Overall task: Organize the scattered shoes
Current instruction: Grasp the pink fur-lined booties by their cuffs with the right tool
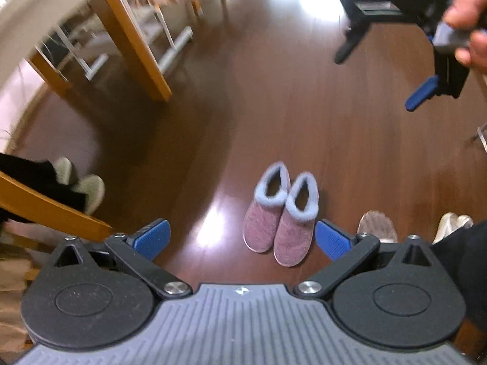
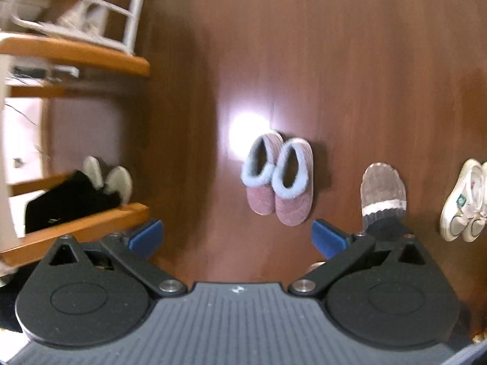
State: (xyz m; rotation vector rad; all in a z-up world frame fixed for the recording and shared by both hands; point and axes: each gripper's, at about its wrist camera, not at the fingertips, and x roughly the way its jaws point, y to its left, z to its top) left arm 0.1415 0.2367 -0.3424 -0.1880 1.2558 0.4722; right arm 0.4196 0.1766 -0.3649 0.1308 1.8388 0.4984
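Both grippers are held above a dark wooden floor (image 2: 350,60), each with its blue-padded fingers spread wide and nothing between them. The left gripper (image 1: 242,237) looks down on a pair of pink slippers (image 1: 280,213) with pale blue fleece collars; the two slippers stand side by side on the floor, touching along their inner edges, toes toward the camera. The right gripper (image 2: 236,236) looks at the same pair (image 2: 278,179) from a similar angle, and it also shows in the left wrist view (image 1: 377,79), held in a hand (image 1: 468,18) at upper right, well apart from the slippers. To the right of the pair lies a single brown slipper (image 2: 383,194) with a pale band — partly hidden behind the gripper linkage. Farther right, a pair of white sneakers (image 2: 462,203) sits at the frame edge. At left, a wooden shelf (image 2: 91,222) holds light grey shoes (image 2: 111,179) beside a black item. Both views are motion-blurred.
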